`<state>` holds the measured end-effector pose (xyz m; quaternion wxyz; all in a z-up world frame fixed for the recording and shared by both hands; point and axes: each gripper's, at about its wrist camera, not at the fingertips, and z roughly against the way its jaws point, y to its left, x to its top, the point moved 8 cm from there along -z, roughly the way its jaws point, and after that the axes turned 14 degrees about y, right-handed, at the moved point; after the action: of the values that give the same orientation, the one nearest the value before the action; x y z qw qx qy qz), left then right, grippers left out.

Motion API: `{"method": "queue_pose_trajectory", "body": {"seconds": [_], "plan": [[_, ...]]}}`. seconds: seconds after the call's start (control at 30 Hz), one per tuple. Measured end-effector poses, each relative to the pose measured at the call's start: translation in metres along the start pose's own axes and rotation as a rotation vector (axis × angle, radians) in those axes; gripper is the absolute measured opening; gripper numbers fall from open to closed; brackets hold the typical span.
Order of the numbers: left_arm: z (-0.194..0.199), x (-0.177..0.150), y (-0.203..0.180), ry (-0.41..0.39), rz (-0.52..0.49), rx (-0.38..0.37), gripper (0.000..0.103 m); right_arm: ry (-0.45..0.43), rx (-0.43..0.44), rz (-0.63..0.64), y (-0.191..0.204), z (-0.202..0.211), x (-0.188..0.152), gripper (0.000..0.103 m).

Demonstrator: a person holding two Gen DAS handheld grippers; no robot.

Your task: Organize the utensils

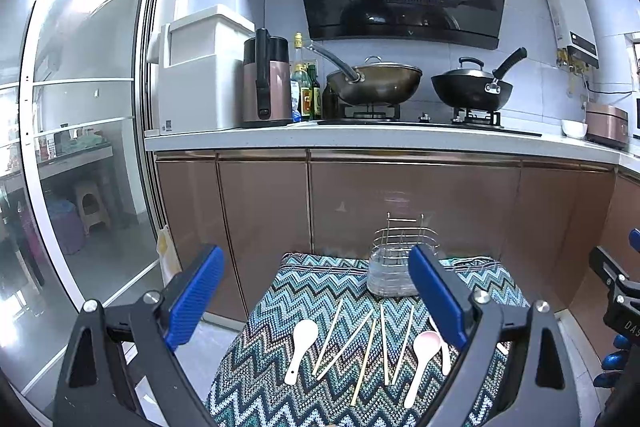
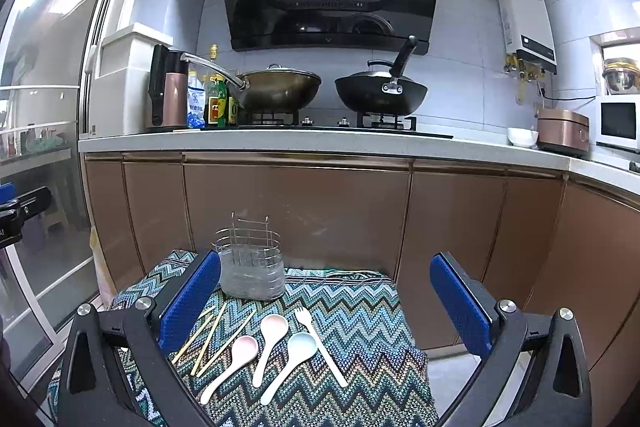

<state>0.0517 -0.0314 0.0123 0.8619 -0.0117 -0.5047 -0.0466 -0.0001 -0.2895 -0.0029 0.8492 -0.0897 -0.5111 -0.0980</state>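
Note:
A wire utensil holder with a clear liner stands empty at the far edge of a zigzag-patterned cloth. Several wooden chopsticks lie in front of it. A white spoon lies at the left. Two pink spoons, a pale spoon and a white fork lie at the right. My left gripper and my right gripper hover open and empty above the cloth.
Behind the cloth run brown cabinet doors under a white counter with two woks on a stove. A glass sliding door is at the left. The floor drops off around the cloth-covered surface.

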Motion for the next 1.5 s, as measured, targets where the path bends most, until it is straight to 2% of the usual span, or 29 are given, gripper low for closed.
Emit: {"method": "queue_pose_trajectory", "body": {"seconds": [0.47, 1.13, 1.5], "plan": [[-0.008, -0.003, 0.0, 0.022, -0.01, -0.001, 0.093, -0.054, 0.007, -0.011, -0.002, 0.005, 0.002, 0.103], [-0.017, -0.006, -0.007, 0.041, -0.02, -0.007, 0.093, 0.022, 0.014, -0.003, -0.001, -0.017, -0.012, 0.103], [-0.027, -0.009, -0.005, 0.028, -0.028, 0.049, 0.093, 0.029, 0.022, 0.019, 0.003, -0.024, -0.013, 0.103]]}}
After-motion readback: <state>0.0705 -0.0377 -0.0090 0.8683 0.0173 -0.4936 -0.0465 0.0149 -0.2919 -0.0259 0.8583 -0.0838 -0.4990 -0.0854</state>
